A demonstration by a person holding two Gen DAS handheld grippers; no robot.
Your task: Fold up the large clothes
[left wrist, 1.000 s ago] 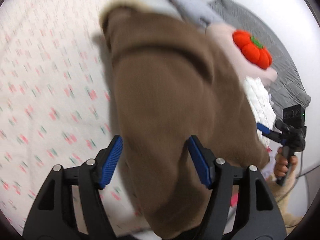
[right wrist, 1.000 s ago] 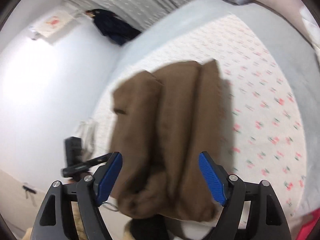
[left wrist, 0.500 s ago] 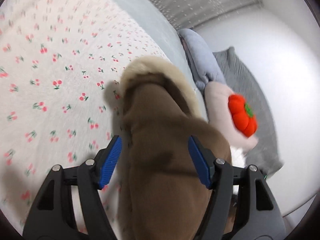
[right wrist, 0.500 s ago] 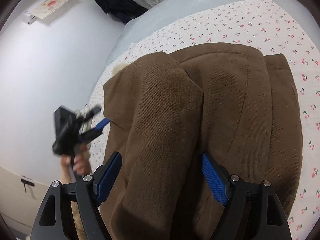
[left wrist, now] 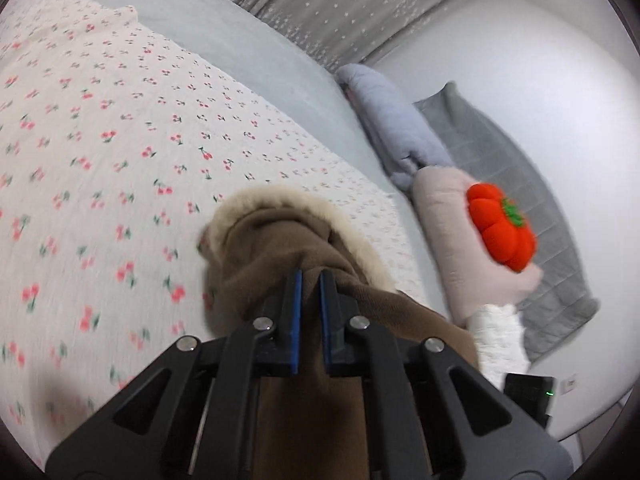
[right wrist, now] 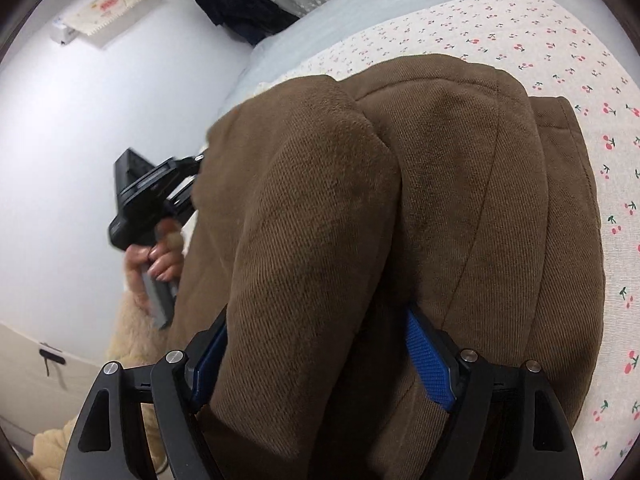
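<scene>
Left gripper: pinched shut on brown coat near fur trim.
Right gripper: spread wide, straddling a coat fold.
Coat axis: runs 6 to 12 o'clock, both tools at 6.

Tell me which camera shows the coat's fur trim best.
The left wrist view: the cream fur trim curves around the brown coat just beyond the left tool. The right wrist view shows mostly brown fabric, with only a pale sliver at the coat's far edge.

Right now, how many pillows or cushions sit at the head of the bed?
3: a blue-grey pillow nearest the curtain, a grey quilted cushion against the wall, and a pink pillow in front. Others may be hidden behind the brown coat.
</scene>
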